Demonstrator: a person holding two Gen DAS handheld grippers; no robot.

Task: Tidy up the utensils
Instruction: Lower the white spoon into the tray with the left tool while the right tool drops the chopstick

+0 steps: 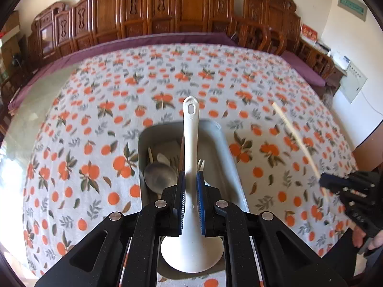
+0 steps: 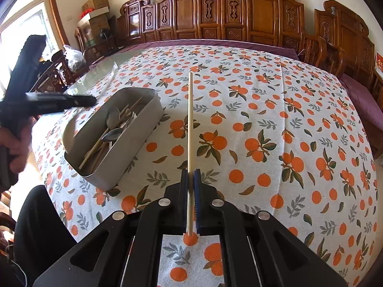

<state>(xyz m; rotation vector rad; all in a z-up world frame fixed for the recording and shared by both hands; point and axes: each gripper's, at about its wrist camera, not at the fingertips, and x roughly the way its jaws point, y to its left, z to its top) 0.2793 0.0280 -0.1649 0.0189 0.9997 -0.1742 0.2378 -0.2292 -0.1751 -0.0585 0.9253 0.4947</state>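
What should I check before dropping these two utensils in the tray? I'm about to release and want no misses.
1. Left gripper shut on white plastic rice paddle: ok.
2. Right gripper shut on wooden chopstick: ok.
3. Paddle over grey metal tray: ok.
4. Chopstick over tray: not ok, beside it.
5. Room left in tray among spoons: cannot tell.

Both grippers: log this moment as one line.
left gripper: shut on white rice paddle, over metal tray | right gripper: shut on wooden chopstick, above tablecloth
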